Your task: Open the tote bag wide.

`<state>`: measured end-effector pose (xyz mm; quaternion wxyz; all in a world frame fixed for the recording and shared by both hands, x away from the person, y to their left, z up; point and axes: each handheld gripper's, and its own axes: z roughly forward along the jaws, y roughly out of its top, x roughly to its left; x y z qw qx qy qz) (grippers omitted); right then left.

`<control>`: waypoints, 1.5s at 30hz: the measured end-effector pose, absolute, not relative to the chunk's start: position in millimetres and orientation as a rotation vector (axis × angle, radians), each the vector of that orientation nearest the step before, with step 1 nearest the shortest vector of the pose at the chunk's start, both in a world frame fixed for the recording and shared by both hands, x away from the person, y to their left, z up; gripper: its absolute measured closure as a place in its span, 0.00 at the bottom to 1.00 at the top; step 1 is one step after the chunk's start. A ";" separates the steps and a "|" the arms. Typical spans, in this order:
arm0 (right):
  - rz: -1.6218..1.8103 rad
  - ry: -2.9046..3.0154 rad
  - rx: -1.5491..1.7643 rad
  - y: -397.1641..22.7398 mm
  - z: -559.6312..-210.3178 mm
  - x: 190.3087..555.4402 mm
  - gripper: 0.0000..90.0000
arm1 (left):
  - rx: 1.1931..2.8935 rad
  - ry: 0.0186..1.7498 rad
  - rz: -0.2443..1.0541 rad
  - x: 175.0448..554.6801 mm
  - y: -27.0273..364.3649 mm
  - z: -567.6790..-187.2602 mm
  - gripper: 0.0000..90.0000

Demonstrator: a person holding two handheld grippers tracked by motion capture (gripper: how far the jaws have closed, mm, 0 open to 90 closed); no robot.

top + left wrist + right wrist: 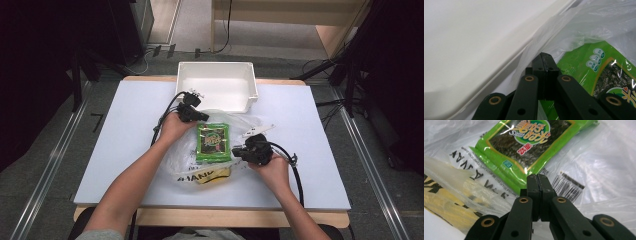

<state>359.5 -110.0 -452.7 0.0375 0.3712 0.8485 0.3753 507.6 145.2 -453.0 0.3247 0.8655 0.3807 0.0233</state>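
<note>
A: Nearest item, front of table (125,165)?
B: Two forearms in from the front edge. Right gripper (239,150) at the lower right corner of the green seaweed packet (213,142); left gripper (202,116) at its upper left corner.

A: Jaw state, right?
B: Pressed flat together in the right gripper view, tips (539,178) at the packet's edge (524,147), over the clear plastic bag (599,165). Possibly a pinch of bag film between them; cannot tell.

A: Jaw state, left?
B: Likewise closed tight (546,58), against a fold of bag film (584,27) beside the packet's green corner (584,62). Film gripped or merely touched: not clear.

A: Location of packet?
B: Mid-table, flat, label up, seemingly inside the clear bag. Yellow printed item (212,175) under the film, just nearer than the packet.

A: Farther back?
B: White bin (217,85) at the far edge, nothing seen inside.

A: Progress?
B: Judged early. Packet not lifted, seemingly still bagged. Remaining, probably: bag mouth opened, packet drawn out, transfer to the bin.
</note>
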 end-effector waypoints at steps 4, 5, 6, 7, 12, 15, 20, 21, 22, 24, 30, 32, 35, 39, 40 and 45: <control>1.138 2.622 1.131 -108.9 -457.7 354.3 1.00 | 2.284 0.993 0.060 507.7 143.7 -454.9 1.00; 1.126 2.627 1.133 -108.6 -458.8 352.6 1.00 | 2.280 0.997 0.058 507.7 143.1 -455.6 1.00; 1.123 2.630 1.127 -109.1 -459.6 351.7 1.00 | 2.287 0.995 0.057 507.9 143.1 -455.8 1.00; 1.122 2.633 1.131 -109.9 -460.9 349.6 1.00 | 2.289 0.993 0.056 507.9 142.9 -455.9 1.00; 1.089 2.652 1.142 -114.3 -467.2 340.3 1.00 | 2.289 0.993 0.057 507.9 141.1 -456.7 1.00; 1.089 2.657 1.131 -115.9 -470.2 334.9 1.00 | 2.299 0.996 0.056 509.2 140.0 -455.8 1.00; 1.092 2.672 1.119 -117.8 -470.3 327.3 1.00 | 2.319 0.992 0.070 511.0 136.8 -453.0 1.00; 1.093 2.670 1.118 -117.7 -470.2 325.0 1.00 | 2.317 0.990 0.069 511.4 136.3 -453.7 1.00; 1.086 2.672 1.108 -117.9 -470.0 322.4 1.00 | 2.317 0.990 0.068 511.8 135.8 -454.9 1.00; 1.087 2.675 1.091 -117.8 -470.1 319.9 1.00 | 2.303 0.995 0.061 512.4 135.2 -455.8 1.00; 1.080 2.662 1.104 -115.5 -469.9 325.1 1.00 | 2.303 0.982 0.059 512.9 130.4 -455.2 1.00; 1.081 2.658 1.104 -114.8 -469.1 325.3 0.99 | 2.302 0.970 0.054 511.0 129.7 -452.3 1.00; 1.111 2.637 1.110 -115.8 -465.9 326.4 0.98 | 2.290 0.960 0.050 508.0 129.7 -447.2 0.99; 1.130 2.610 1.115 -116.3 -461.3 328.1 0.94 | 2.279 0.942 0.042 504.3 131.1 -440.3 0.96; 1.133 2.605 1.120 -116.0 -459.5 327.9 0.93 | 2.275 0.942 0.036 503.0 131.4 -438.6 0.95; 1.158 2.571 1.108 -115.5 -449.6 331.1 0.88 | 2.270 0.930 0.010 496.4 134.3 -429.3 0.89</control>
